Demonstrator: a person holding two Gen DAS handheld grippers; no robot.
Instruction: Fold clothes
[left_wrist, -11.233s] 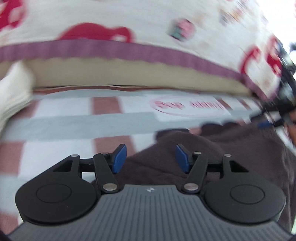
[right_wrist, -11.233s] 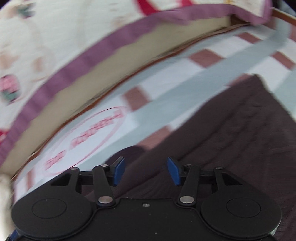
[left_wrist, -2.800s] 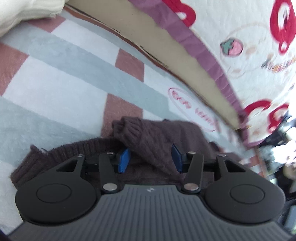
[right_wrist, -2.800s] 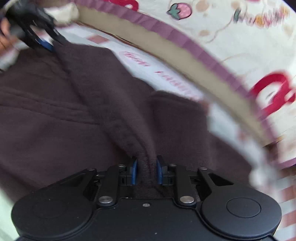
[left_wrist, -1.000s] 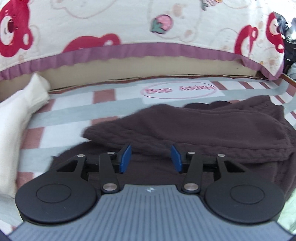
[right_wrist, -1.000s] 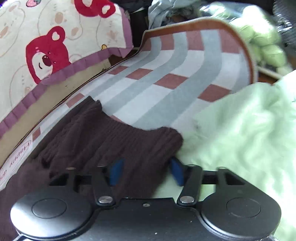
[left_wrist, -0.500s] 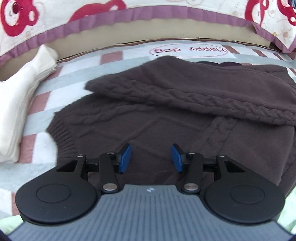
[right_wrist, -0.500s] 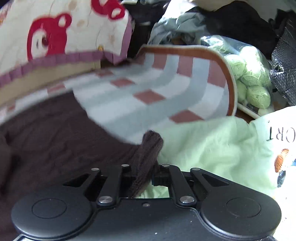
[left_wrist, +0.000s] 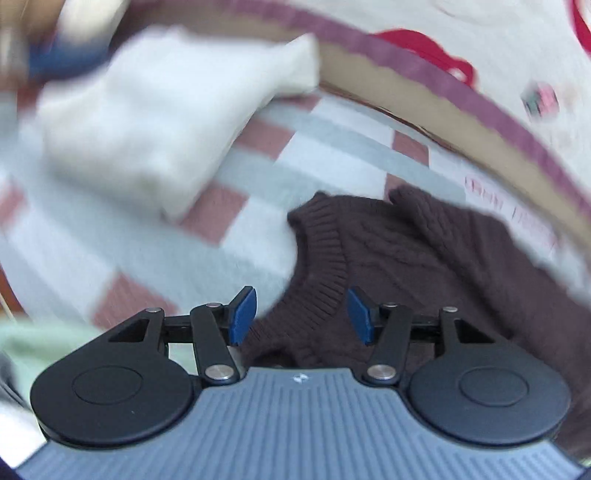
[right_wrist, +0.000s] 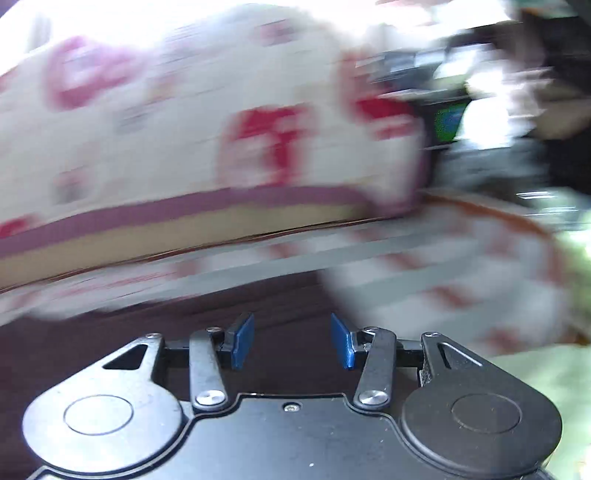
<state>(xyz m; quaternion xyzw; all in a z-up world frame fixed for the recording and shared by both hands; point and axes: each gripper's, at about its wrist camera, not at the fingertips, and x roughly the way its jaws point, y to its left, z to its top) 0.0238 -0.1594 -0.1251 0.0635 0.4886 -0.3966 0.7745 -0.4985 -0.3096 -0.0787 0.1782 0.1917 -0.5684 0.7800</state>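
L gripper (left_wrist: 301, 314) is wide open, nothing held; its blue pads (left_wrist: 243, 309) stand apart w/ the sweater's ribbed hem (left_wrist: 327, 273) running up between them, not pinched. The sweater (left_wrist: 424, 258) is dark brown cable-knit, lying on the mat (left_wrist: 258, 192) ahead and to the right of the L gripper; hem corner points up-left, body spreads right toward the quilt edge. The mat is checked in grey, white and rust squares. A white folded cloth (left_wrist: 147, 122) lies on the mat, up-left and well apart from the sweater; view blurred. Pale green fabric (left_wrist: 40, 336) shows at the lower left, beside the L gripper's body.

R gripper (right_wrist: 291, 339) is also wide open and holds nothing; the sweater (right_wrist: 258, 299) lies under and just ahead of its pads as a dark brown sheet; contact can't be told, frame heavily blurred. Beyond it the mat (right_wrist: 424, 280), then the quilt (right_wrist: 184, 122), cream w/ red prints and a purple border. Green fabric (right_wrist: 546, 373) sits at the R gripper's lower right.
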